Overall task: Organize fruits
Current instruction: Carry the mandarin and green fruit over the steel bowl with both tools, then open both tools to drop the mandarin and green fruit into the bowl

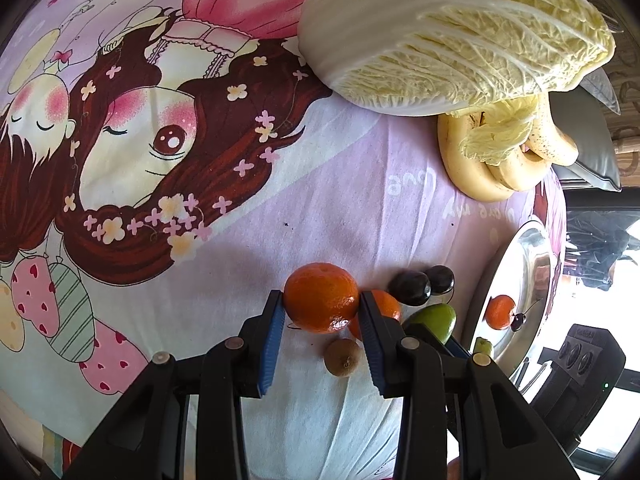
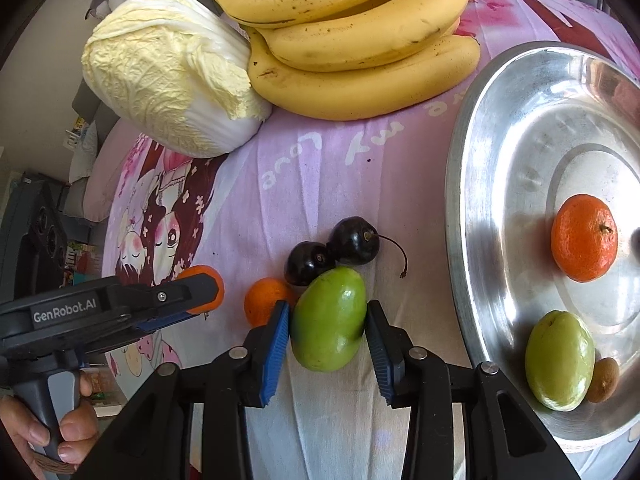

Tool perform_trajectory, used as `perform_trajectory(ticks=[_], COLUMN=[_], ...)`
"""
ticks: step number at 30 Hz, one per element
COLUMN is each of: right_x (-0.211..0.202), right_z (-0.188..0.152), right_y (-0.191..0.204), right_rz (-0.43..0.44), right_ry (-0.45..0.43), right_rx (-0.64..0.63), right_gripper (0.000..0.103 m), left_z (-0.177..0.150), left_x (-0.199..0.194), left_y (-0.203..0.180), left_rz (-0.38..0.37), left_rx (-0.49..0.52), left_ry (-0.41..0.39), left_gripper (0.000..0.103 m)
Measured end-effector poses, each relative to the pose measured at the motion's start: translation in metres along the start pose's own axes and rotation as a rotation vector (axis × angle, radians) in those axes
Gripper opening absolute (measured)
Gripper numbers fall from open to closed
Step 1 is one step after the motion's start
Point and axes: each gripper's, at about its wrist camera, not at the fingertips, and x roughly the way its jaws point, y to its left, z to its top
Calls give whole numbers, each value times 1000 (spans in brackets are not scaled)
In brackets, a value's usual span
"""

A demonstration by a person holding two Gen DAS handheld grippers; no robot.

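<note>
Left gripper (image 1: 322, 308) clamped on a glossy orange tangerine (image 1: 322, 297), pads pressed against both its sides, over the cartoon-print cloth (image 1: 224, 288). Right gripper (image 2: 328, 322) closed on a smooth green fruit (image 2: 329, 318), oval, slightly dented. Just beyond it two dark cherries (image 2: 332, 254) touching each other; a second tangerine (image 2: 264, 300) to their left. Steel tray (image 2: 488, 216) on the right carries another tangerine (image 2: 583, 238), a paler green fruit (image 2: 559, 360) and a small brown fruit (image 2: 604, 380). Far side: bananas (image 2: 360, 40), napa cabbage (image 2: 168, 72).
</note>
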Motion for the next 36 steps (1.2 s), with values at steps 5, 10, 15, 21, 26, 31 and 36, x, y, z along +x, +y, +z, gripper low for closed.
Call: perform_trajectory(ticks=[5, 10, 15, 21, 26, 31, 36], right_x=[-26, -61, -99, -123, -122, -110, -108], right_z=[-3, 2, 10, 17, 11, 6, 9], right_y=[-3, -21, -53, -105, -134, -145, -141], right_rz=[32, 25, -7, -97, -145, -155, -158], right_ry=[-29, -73, -145, -182, -153, -112, -113], right_rx=[-10, 0, 40, 121, 148, 147, 122], right_gripper=[41, 41, 41, 41, 41, 41, 41], left_z=[-5, -10, -14, -24, -36, -44, -49], left_x=[-12, -19, -15, 5, 36, 60, 67], left_y=[-17, -50, -97, -153, -182, -189, -192], left_rz=[10, 8, 1, -9, -2, 16, 22], left_rx=[21, 66, 132, 210, 251, 248, 258], left_ry=[-15, -23, -17, 13, 63, 108, 130], left_gripper=[39, 39, 39, 39, 39, 39, 39])
